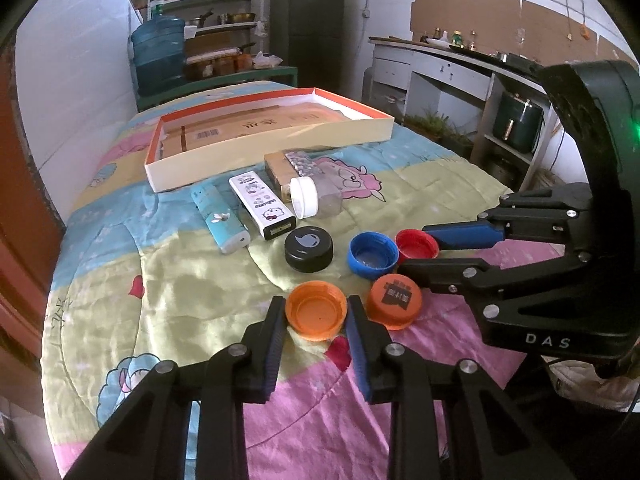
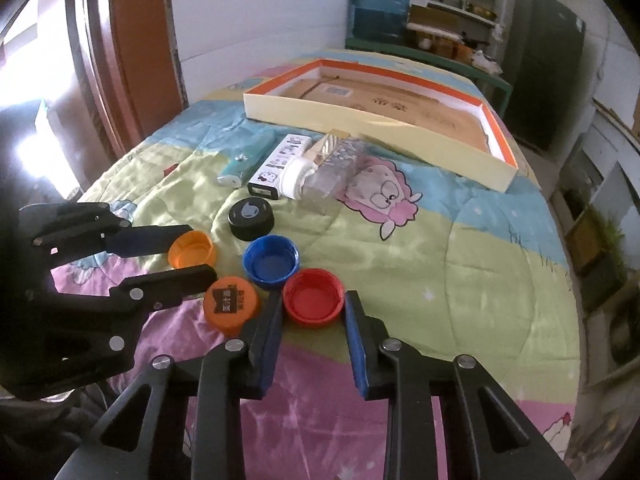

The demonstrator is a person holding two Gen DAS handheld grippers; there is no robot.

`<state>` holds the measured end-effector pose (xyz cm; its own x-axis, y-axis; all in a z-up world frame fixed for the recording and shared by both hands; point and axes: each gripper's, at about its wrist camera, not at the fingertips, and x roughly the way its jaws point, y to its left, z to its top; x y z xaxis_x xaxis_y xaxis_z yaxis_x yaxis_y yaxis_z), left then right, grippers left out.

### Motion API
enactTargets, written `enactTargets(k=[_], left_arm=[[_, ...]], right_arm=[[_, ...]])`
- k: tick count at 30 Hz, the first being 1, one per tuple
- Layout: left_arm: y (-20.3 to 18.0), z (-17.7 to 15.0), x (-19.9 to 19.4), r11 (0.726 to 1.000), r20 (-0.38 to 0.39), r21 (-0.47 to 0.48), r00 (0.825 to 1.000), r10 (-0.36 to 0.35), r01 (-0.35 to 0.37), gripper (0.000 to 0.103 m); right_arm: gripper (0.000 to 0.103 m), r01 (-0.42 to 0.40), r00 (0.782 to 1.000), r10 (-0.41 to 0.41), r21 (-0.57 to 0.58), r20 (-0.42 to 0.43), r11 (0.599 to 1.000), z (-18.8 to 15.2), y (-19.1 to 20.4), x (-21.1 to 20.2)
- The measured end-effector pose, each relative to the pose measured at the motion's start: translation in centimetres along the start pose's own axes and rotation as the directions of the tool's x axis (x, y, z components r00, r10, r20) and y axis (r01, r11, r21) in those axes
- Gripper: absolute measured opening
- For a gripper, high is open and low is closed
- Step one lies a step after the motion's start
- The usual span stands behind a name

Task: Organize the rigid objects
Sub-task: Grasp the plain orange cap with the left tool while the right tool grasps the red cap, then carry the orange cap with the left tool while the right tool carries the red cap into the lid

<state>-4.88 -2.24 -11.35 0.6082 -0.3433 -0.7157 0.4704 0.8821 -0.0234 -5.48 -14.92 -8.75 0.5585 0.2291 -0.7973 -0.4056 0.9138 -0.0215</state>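
My left gripper (image 1: 316, 314) is shut on an upturned orange cap (image 1: 317, 315) that rests on the quilt; it also shows in the right wrist view (image 2: 192, 251). My right gripper (image 2: 313, 307) is shut on an upturned red cap (image 2: 314, 303), also seen in the left wrist view (image 1: 416, 245). Between them lie an upturned blue cap (image 1: 373, 255), a face-down orange cap with a black label (image 1: 395, 300) and a black lid (image 1: 309, 248). Beyond lie a teal box (image 1: 220, 218), a white printed box (image 1: 262, 203), a clear jar with a white lid (image 1: 316, 196) and a tan box (image 1: 280, 168).
A shallow cream box with an orange inner rim (image 1: 276, 148) lies open at the far side of the quilt, brown card inside. The bed's edges drop off left and right. A shelf, water jugs and a dark fridge stand behind.
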Motion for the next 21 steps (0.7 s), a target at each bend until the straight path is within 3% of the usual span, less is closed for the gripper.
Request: enactTargets(k=[10,21], left_arm=[[0.8,1.2,-0.6,0.999,0.018,-0.054,1.000,0.008,-0.007,0.030],[1.1,5.6,-1.6,0.996,0.063,-0.085,0.997,0.043,-0.037,0.030]], right_arm=[[0.030,0.005,1.000,-0.006,0.037,0.012,0.999,0.2,-0.6,-0.7],[0.030,-0.014,0.998,0.008,0.090,0.069,0.996,2.8,-2.4,-1.9]])
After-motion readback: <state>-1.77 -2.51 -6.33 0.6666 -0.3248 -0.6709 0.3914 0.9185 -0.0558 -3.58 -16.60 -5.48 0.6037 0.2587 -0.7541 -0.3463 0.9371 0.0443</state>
